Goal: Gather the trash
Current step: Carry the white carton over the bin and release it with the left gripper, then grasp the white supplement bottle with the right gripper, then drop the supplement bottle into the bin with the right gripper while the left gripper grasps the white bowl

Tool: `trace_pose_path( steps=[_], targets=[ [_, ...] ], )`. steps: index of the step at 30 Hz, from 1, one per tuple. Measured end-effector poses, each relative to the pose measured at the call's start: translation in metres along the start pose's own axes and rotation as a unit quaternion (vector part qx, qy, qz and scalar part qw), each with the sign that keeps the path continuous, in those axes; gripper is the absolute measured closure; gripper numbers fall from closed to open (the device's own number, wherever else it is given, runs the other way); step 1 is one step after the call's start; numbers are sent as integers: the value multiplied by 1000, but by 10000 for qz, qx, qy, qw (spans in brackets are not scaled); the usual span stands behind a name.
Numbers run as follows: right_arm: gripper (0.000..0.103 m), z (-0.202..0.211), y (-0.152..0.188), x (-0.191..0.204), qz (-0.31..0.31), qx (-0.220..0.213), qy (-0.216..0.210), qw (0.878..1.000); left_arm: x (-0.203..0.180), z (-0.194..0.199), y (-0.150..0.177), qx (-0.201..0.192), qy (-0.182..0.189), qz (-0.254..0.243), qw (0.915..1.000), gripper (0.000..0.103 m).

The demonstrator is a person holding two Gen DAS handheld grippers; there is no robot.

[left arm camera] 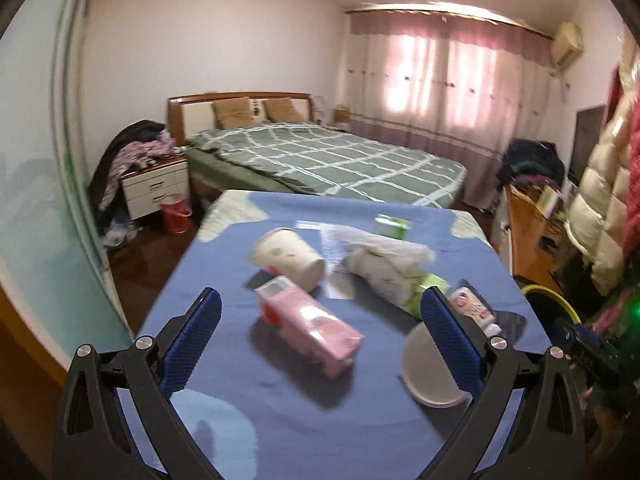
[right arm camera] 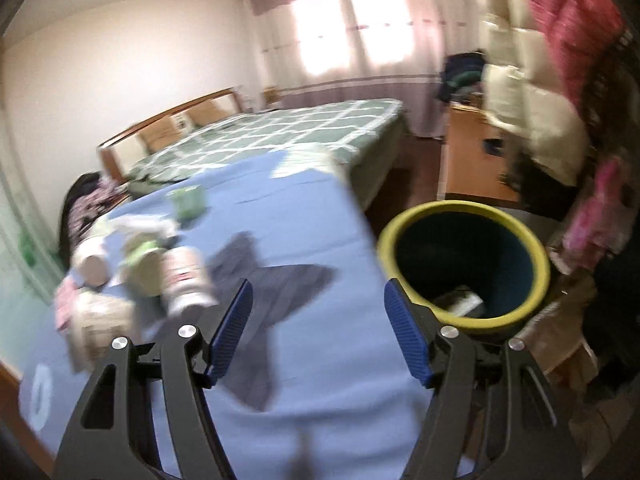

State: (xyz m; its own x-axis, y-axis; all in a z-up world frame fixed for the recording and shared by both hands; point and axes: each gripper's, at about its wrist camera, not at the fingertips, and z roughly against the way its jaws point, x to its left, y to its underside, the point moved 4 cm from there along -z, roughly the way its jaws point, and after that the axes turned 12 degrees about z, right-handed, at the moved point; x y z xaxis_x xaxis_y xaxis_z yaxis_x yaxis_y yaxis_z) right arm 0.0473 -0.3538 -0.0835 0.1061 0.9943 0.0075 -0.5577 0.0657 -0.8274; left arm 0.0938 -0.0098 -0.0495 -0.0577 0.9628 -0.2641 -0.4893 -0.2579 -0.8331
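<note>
From the left wrist, the left gripper point(left arm camera: 320, 320) hangs with jaws wide apart and nothing between them, above a blue-clothed table point(left arm camera: 224, 280) bearing one pink carton point(left arm camera: 316, 320), one paper cup point(left arm camera: 288, 258), one white lid point(left arm camera: 430, 368) and a blurred wrapper heap. From the right wrist, the right gripper point(right arm camera: 318, 326) also gapes empty at the table's right edge, just beside one yellow-rimmed bin point(right arm camera: 464, 264) holding some trash.

Table point(left arm camera: 224, 360) as reference: carton point(left arm camera: 310, 320) lying at centre, cup point(left arm camera: 288, 258) on its side just behind it, lid point(left arm camera: 430, 364) to its right. Bin point(right arm camera: 464, 260) just off table's right edge, something inside. Bed point(left arm camera: 320, 160) behind table, nightstand point(left arm camera: 154, 188) back-left.
</note>
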Motion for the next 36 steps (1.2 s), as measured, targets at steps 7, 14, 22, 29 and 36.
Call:
trace_pose_path(
  steps=[7,14,22,29,36],
  targets=[
    [38,8,-12,66,682,-113,-370,9969,24,2,-3,-119,-111,211,9996,5],
    [38,-43,-14,70,689,411,-505,9955,25,-1,3,-5,-126,244,9996,5],
    [38,-75,-13,78,823,768,-756,9908,19,-8,6,69,-72,233,9997,5],
    [39,-100,-15,86,803,1023,-1022,9862,9,-13,12,174,59,191,9997,5],
    [55,-101,-13,74,507,1065,-1147,9864,-7,-22,21,360,216,14,9991,5]
  ],
)
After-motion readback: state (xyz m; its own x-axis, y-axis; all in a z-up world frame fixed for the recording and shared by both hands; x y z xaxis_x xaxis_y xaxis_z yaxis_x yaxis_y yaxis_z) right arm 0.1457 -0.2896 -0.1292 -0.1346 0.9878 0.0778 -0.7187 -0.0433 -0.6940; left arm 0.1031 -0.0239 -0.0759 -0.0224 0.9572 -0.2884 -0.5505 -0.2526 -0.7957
